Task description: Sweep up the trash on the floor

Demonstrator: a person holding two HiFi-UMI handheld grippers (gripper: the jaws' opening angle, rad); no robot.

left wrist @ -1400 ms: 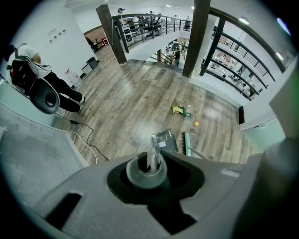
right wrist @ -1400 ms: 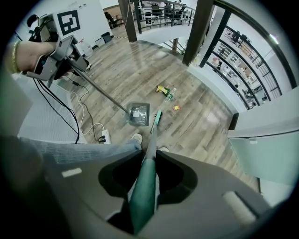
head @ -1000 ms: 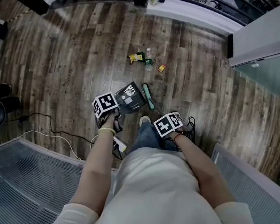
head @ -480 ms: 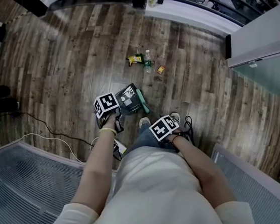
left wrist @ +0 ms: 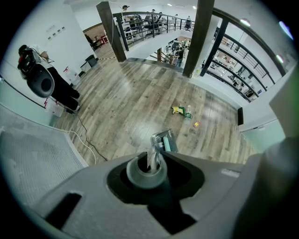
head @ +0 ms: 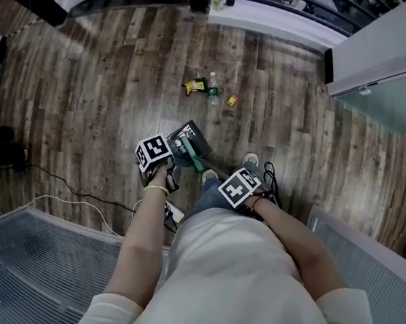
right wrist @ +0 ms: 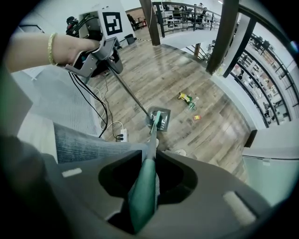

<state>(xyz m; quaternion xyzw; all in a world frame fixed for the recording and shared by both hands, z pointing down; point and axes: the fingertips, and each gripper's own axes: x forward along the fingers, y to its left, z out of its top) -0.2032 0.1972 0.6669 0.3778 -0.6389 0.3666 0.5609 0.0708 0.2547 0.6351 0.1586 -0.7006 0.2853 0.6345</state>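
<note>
Trash lies together on the wood floor: a yellow wrapper (head: 196, 86), a clear bottle (head: 213, 88) and a small orange piece (head: 232, 100). Nearer me stands a dark dustpan (head: 192, 139) on a long thin handle, with my left gripper (head: 155, 153) shut on that handle's grey top end (left wrist: 148, 169). My right gripper (head: 238, 187) is shut on the green broom handle (right wrist: 144, 189). The green broom head (head: 187, 152) rests across the dustpan (right wrist: 159, 119). The trash (right wrist: 185, 97) sits well beyond the pan, apart from it.
A power strip (head: 173, 211) with black and white cables (head: 59, 194) lies at my left foot. A ribbed grey mat (head: 38, 247) is behind me. A white cabinet (head: 393, 49) stands at the right, dark pillars (left wrist: 202, 37) and a railing at the far edge.
The broom head has swung left from beside the dustpan onto it. My right gripper shifted slightly left and a foot stepped forward. The left gripper and dustpan stayed put.
</note>
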